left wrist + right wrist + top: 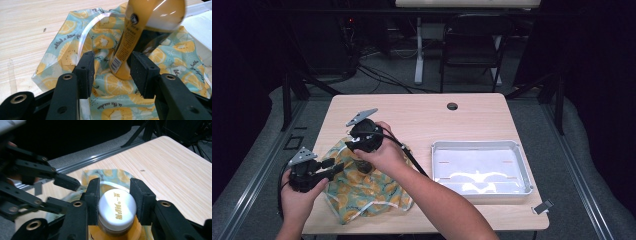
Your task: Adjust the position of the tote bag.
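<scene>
Down over the fruit-print bag (362, 187), the right gripper (114, 202) pinched the white cap (117, 209) of a yellow bottle (130, 42) whose base sat in the bag's mouth; just beside the bag's near-left edge, the left gripper (111, 72) stood spread, its jaws either side of the bottle's base; a metal tray (522, 165) lay well right of the bag.

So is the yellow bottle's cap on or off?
On: the white cap sits on the bottle, between the right gripper's jaws.
</scene>
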`<state>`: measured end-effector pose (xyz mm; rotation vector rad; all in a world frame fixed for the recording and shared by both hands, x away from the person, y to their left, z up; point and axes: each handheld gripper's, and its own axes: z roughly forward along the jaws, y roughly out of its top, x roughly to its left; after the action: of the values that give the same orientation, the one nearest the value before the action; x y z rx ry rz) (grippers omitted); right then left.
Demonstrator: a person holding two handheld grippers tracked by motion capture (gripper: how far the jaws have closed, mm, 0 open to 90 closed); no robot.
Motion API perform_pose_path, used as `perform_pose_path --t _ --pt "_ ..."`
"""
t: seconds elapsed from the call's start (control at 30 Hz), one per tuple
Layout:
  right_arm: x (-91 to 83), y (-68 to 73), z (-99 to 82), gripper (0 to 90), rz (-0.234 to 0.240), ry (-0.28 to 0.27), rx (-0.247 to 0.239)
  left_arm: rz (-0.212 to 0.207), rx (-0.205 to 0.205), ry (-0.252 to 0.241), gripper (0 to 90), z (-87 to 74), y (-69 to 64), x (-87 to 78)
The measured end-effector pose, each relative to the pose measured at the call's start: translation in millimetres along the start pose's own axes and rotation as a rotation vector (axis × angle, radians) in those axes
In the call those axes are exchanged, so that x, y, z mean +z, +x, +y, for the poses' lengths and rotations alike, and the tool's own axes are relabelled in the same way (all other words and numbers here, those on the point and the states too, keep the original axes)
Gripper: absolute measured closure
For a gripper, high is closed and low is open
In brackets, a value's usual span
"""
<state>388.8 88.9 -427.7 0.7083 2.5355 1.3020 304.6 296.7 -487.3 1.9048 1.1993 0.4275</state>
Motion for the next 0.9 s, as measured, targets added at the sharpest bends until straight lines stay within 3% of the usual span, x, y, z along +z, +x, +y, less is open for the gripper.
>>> perform_pose_path --t 0.1,0.43,0.9 --pt "3.1 -1.2 -3.9 61.1 -0.016 0.018 -0.011 0.002 -0.001 -0.001 54.7 0.1 -0.4 -0.3" --pt "6.3 -3.2 -17.5 61.1 -0.024 0.003 0.006 0.003 -0.001 0.003 54.9 -0.2 -0.9 0.4" --pt "5.4 -1.3 -23.7 59.8 0.011 0.010 0.009 0.007 -0.004 0.004 54.9 -0.6 -0.6 -0.3"
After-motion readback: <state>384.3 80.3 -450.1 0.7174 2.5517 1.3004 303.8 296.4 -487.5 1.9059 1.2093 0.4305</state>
